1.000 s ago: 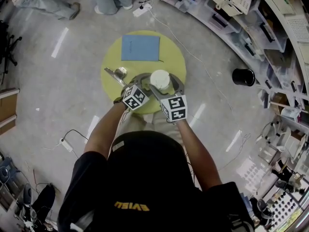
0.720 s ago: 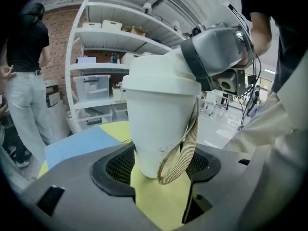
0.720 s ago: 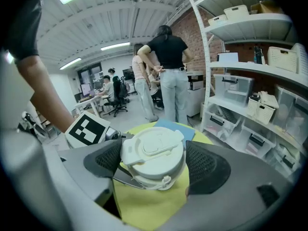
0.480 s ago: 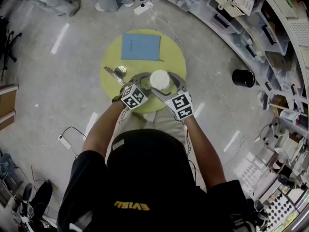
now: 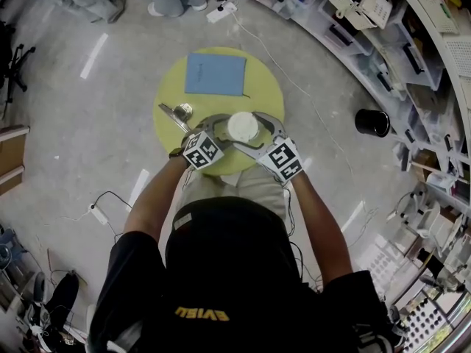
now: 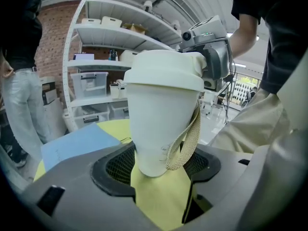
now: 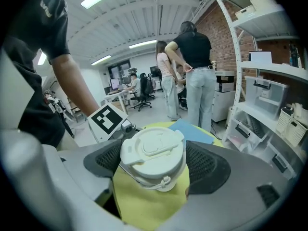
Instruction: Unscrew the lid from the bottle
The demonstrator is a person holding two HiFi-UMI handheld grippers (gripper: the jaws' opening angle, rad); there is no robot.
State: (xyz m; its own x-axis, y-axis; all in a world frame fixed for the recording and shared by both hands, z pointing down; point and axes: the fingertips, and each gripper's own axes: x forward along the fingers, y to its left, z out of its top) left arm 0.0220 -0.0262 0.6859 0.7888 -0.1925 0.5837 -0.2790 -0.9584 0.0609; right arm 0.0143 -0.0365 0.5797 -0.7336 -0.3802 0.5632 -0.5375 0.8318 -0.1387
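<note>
A white bottle (image 6: 161, 124) stands upright on the round yellow table (image 5: 261, 87), with a beige woven strap (image 6: 186, 141) hanging from its lid. My left gripper (image 6: 161, 170) is shut on the lower part of the bottle's body, its mesh pads (image 6: 118, 165) against both sides. From the other side my right gripper (image 7: 154, 165) is shut on the white lid (image 7: 153, 150), which sits between its pads (image 7: 207, 167). In the head view both grippers meet round the lid (image 5: 243, 126), the left gripper (image 5: 229, 127) on the left and the right gripper (image 5: 254, 129) on the right.
A blue sheet (image 5: 215, 74) lies on the far half of the table, and a small metal object (image 5: 180, 112) sits at its left edge. A black bin (image 5: 372, 121) stands on the floor to the right, before shelves of boxes. People stand beyond the table.
My right gripper has rolled round the lid, and its marker cube has swung to the right. The left gripper and the bottle's body have stayed where they were.
</note>
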